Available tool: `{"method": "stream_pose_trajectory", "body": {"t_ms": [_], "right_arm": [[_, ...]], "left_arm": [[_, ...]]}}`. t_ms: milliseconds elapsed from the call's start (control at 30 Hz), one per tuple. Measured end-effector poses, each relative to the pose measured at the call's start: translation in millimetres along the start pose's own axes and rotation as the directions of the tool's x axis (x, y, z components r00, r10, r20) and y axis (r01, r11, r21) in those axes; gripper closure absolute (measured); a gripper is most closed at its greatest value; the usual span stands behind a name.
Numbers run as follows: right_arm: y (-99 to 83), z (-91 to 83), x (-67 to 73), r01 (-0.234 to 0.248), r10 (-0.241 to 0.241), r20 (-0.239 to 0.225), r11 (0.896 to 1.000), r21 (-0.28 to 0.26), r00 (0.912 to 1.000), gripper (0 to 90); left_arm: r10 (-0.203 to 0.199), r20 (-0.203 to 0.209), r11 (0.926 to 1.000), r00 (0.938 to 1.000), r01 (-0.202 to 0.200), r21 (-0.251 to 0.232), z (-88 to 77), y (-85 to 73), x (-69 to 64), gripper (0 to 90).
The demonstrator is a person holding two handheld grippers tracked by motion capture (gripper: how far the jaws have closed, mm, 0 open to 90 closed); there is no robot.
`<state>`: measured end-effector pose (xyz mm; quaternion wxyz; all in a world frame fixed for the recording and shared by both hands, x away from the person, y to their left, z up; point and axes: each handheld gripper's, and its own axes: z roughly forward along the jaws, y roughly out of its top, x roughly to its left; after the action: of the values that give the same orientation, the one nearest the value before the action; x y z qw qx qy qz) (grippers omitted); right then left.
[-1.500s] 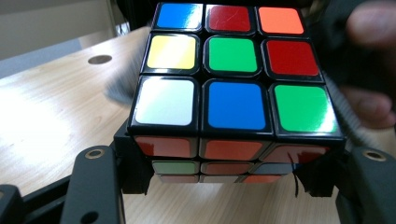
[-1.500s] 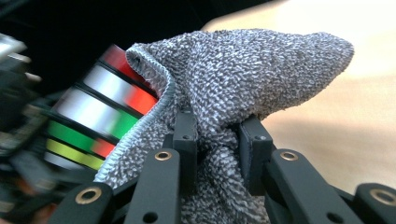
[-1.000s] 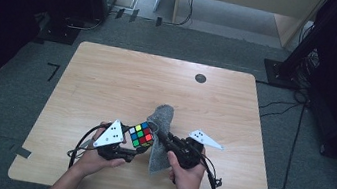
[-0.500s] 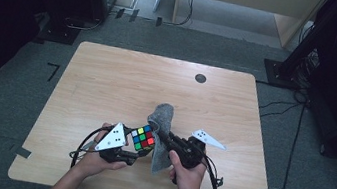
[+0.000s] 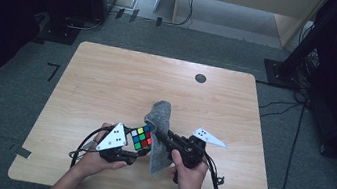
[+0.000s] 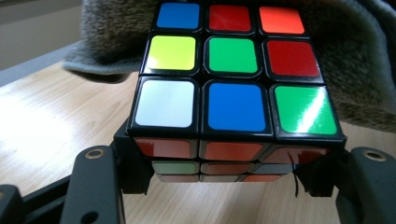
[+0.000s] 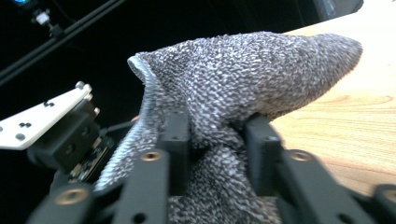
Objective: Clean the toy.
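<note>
Wooden table (image 5: 108,80) on grey carpet, dark room. Grey cloth (image 5: 160,138) stands bunched just right of the Rubik's cube (image 5: 141,138), near the table's front edge. My left gripper (image 6: 229,163) clamps the cube by its sides; its view shows cloth draped behind the cube. My right gripper (image 7: 217,135) pinches a cloth fold, jaws narrow.
</note>
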<state>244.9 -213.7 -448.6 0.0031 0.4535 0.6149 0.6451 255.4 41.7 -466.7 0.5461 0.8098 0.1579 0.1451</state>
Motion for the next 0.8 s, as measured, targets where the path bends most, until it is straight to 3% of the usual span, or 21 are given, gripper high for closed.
{"method": "stream_pose_trajectory", "body": {"t_ms": [67,167,300,467,533,633,700,767,800], "right_arm": [[-1.0,-1.7,2.5,0.040,-0.040,0.014,0.999,-0.002,0.9991,77.1],[-0.8,-3.3,6.4,0.090,-0.090,-0.002,0.996,-0.022,0.9959,79.2],[-0.5,-4.6,8.4,0.089,-0.090,-0.022,0.996,-0.030,0.9957,79.4],[-4.9,0.3,0.4,0.082,-0.083,0.040,0.997,0.016,0.9958,79.4],[-4.1,-0.5,-0.8,0.067,-0.068,0.037,0.998,0.014,0.9970,79.1],[-0.7,-4.0,5.8,0.077,-0.077,0.003,0.997,-0.018,0.9970,78.9],[0.7,-3.5,14.1,0.144,-0.144,0.017,0.990,-0.005,0.9894,78.9],[1.0,-2.5,22.8,0.246,-0.248,0.072,0.969,0.029,0.9662,78.8],[0.8,-2.0,27.4,0.297,-0.300,0.093,0.954,0.041,0.9494,78.7]], "left_arm": [[0.000,0.004,1.0000,1.0000,0.000,-0.002,0.4,0.1,-0.5,34.2],[-0.003,0.005,1.0000,1.0000,0.003,-0.009,-0.1,0.6,-0.2,34.2],[-0.002,0.002,1.0000,1.0000,0.002,-0.006,-0.5,0.5,0.0,34.2],[-0.002,0.010,0.9999,0.9999,0.002,-0.011,-1.2,0.8,-0.3,34.2],[-0.003,0.008,1.0000,1.0000,0.003,-0.009,-0.8,0.9,-0.2,34.2],[0.017,-0.021,0.9988,0.9996,-0.016,0.047,3.9,-0.8,-1.5,34.3],[0.013,-0.024,0.9971,0.9996,-0.011,0.076,7.1,-1.5,-2.5,34.2],[0.014,-0.053,0.9925,0.9985,-0.007,0.122,11.0,-0.6,-3.3,34.2],[0.011,-0.082,0.9876,0.9965,0.002,0.157,13.5,0.3,-3.9,34.2]]}}
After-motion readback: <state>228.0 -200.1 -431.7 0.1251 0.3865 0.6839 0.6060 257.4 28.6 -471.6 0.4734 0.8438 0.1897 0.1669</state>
